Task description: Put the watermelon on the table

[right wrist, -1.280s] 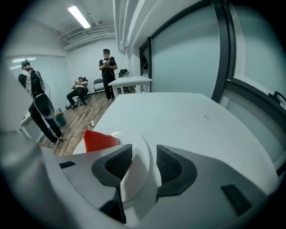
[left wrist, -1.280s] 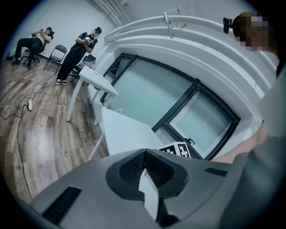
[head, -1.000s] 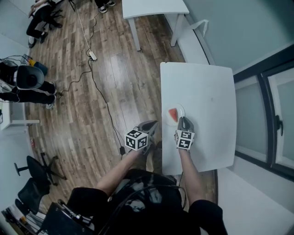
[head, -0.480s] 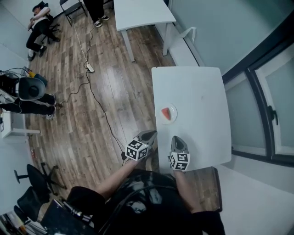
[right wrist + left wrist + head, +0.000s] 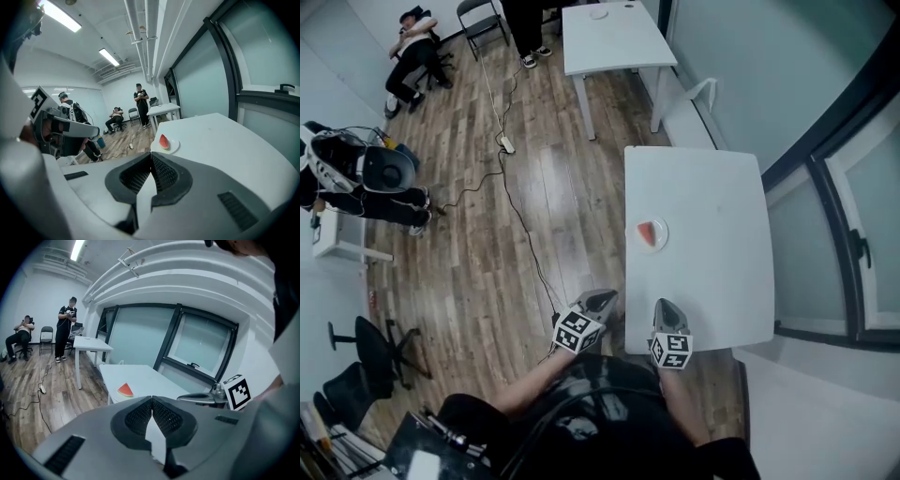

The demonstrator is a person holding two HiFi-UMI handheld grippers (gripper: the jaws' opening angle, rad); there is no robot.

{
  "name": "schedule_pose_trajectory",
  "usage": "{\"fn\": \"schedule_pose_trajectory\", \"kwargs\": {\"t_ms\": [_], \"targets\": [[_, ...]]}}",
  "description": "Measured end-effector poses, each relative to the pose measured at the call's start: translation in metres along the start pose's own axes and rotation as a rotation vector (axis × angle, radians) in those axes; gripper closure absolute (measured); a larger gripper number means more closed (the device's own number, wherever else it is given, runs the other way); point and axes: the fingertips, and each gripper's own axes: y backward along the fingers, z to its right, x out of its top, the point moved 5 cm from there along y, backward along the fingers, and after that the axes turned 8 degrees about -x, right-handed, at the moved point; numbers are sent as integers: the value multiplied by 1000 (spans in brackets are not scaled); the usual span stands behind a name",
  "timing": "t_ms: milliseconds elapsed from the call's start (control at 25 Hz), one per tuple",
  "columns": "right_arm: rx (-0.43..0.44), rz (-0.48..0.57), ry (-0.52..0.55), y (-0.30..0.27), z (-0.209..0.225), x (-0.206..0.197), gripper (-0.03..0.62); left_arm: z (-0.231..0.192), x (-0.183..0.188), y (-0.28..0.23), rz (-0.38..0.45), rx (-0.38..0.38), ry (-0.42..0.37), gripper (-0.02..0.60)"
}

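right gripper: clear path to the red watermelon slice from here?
Probably yes. The right gripper hangs at the white table's near edge, with only bare tabletop between it and the red watermelon slice on its small white plate. Its jaws are shut, so they'd need opening first.

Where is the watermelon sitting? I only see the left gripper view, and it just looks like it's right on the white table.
Observer: Not quite. In the head view the watermelon slice lies on a small white plate, close to the left edge of the table.
Operator: Is the other gripper holding something?
Observer: No. The right gripper view shows the right gripper shut, jaws together with nothing between them.
Operator: Is my gripper above the table?
Observer: No. In the head view the left gripper is over the wooden floor, just off the table's left edge near its front corner.
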Motion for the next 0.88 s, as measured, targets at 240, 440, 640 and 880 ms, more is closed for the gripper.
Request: {"fn": "schedule_pose_trajectory", "kwargs": {"t_ms": [240, 440, 640, 880], "targets": [[18, 20, 14, 14, -18, 5, 583, -4, 1, 20, 35, -12, -8, 577], [48, 102, 4, 19, -38, 30, 583, -11, 25, 33, 73, 6, -47, 577], [74, 64, 75, 12, -58, 38, 582, -7, 19, 27, 53, -41, -85, 577], [13, 67, 74, 19, -49, 41, 582, -1, 23, 25, 56, -87, -117, 577]]}}
